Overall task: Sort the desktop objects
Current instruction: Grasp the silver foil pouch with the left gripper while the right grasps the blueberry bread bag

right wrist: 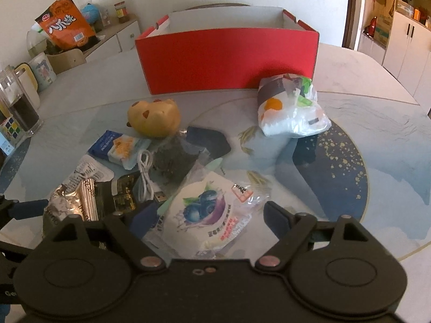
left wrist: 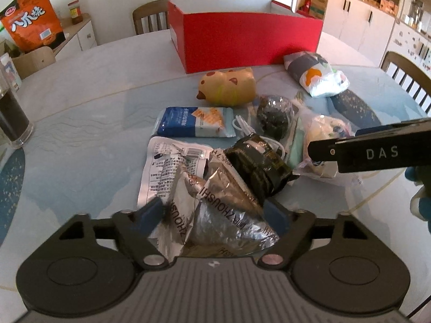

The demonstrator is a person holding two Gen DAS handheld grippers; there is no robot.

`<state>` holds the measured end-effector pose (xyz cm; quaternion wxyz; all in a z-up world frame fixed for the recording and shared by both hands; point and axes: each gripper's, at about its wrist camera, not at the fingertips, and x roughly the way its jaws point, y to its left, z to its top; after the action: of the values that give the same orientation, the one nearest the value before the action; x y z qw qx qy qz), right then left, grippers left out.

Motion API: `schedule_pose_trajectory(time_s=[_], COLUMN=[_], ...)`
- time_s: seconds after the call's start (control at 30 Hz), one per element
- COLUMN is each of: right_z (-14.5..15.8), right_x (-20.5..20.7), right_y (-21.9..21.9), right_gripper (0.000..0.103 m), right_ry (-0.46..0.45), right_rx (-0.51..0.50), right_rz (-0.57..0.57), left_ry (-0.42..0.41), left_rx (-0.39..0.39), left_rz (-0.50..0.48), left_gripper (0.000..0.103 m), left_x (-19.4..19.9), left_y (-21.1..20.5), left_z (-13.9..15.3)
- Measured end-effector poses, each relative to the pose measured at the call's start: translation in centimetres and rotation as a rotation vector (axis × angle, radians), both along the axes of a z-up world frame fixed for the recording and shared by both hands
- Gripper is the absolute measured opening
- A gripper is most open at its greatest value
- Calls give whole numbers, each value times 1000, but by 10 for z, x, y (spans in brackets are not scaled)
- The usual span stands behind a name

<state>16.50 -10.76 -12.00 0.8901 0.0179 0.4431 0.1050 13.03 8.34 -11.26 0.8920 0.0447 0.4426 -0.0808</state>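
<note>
The left tongs (left wrist: 215, 212) are sitting apart around the crumpled silver wrapper (left wrist: 221, 210), not visibly pinching it yet. The right tongs (right wrist: 208, 215) are also spread wide, framing the blueberry snack packet (right wrist: 207, 212), which is lying on the counter (right wrist: 377, 113) between the pads.

The risk, as I'm reading it: both tongs are working in one crowded heap. Closing on the foil could drag the dark wrapped bundle (left wrist: 258, 161) resting against it at its 1 o'clock, or snag the white cable (right wrist: 145, 177) at the blueberry packet's 10 o'clock. Slick film could also be slipping out of a shallow pinch.

The red box (right wrist: 229, 59) is standing at 12 o'clock beyond the heap, open-topped. The yellow squishy toy (right wrist: 155, 118) is lying between heap and box.
</note>
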Motion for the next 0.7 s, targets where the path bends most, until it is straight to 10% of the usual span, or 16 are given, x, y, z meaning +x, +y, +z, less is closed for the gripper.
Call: schedule_pose_trajectory(time_s=[0.7], right_z=[6], right_x=[-2], right_y=[5], right_gripper=[58], right_ry=[17], right_rx=[-5], right_rz=[-6], left_ry=[-13], left_rx=[-111], left_rz=[-10], left_gripper=[57], left_x=[1], left_y=[14], left_z=[7])
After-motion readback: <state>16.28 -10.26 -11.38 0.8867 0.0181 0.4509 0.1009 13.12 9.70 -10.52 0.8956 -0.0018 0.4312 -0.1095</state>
